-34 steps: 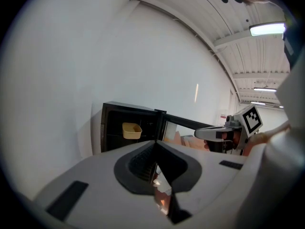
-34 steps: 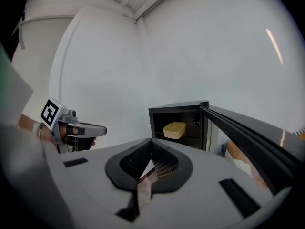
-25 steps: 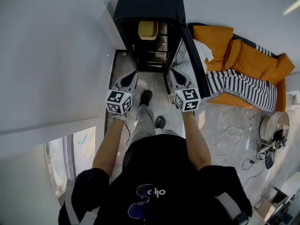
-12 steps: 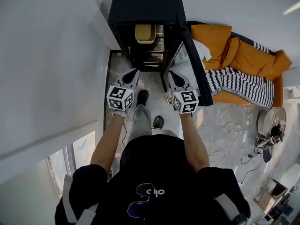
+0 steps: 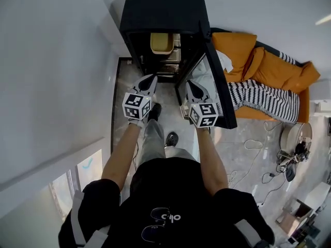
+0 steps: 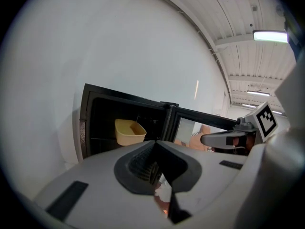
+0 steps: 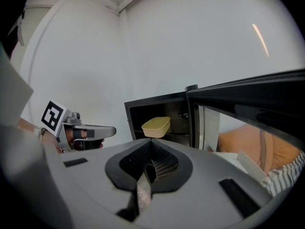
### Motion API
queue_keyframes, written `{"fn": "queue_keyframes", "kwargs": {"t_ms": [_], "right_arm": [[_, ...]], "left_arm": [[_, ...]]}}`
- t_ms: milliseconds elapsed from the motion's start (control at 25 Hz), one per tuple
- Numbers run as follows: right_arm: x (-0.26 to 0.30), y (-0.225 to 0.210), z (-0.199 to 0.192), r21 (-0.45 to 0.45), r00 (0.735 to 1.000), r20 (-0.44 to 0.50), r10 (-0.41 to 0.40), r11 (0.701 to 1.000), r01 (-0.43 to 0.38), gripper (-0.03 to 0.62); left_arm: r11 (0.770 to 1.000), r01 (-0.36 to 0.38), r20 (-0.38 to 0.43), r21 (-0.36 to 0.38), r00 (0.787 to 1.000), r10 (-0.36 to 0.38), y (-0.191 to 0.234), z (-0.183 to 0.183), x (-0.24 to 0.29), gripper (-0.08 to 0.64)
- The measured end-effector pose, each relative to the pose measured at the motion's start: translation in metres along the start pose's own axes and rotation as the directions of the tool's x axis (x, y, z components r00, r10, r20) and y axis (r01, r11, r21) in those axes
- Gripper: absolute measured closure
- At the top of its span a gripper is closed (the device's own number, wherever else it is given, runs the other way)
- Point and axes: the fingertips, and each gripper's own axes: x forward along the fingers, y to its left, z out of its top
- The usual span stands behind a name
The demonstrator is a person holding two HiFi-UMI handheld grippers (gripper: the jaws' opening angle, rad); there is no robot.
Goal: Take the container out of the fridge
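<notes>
Black fridge [image 5: 163,6] against the white wall, its door [image 5: 221,89] swung open. The yellow container [image 5: 162,43] sits on the upper shelf inside, nothing touching it. Both the left claw [image 5: 150,79] and the right claw [image 5: 190,84] are closed and empty. They are side by side before the opening, apart from the container. An orange sofa [image 5: 269,68] stands beyond the door.

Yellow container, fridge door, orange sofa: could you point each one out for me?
yellow container [image 5: 162,43], head view, its middle.
fridge door [image 7: 248,99], right gripper view, its dark frame.
orange sofa [image 5: 235,48], head view, a back cushion.
</notes>
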Motion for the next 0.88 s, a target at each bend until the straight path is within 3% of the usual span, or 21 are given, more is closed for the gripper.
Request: {"fn": "queue_keyframes", "kwargs": {"t_ms": [280, 360, 680, 880], "right_arm": [[0.014, -0.009, -0.003, -0.003, 1.0, 0.001, -0.006, 1.0, 0.006, 0.584], [0.017, -0.013, -0.005, -0.003, 1.0, -0.002, -0.01, 1.0, 0.01, 0.584], [0.04, -0.025, -0.016, 0.011, 0.999, -0.021, -0.03, 0.999, 0.03, 0.584], [0.046, -0.04, -0.018, 0.049, 0.998, -0.019, -0.058, 0.997, 0.059, 0.584]], "left_arm": [[1.0, -0.023, 0.048, -0.009, 0.999, 0.023, 0.018, -0.003, 0.037, 0.548], [1.0, -0.012, 0.054, -0.017, 0.998, 0.013, 0.02, -0.006, 0.049, 0.519], [0.998, -0.063, 0.014, -0.007, 0.998, 0.063, 0.047, -0.016, 0.088, 0.345], [0.988, -0.153, -0.023, 0.032, 0.988, 0.153, 0.065, -0.024, 0.113, 0.15]]}}
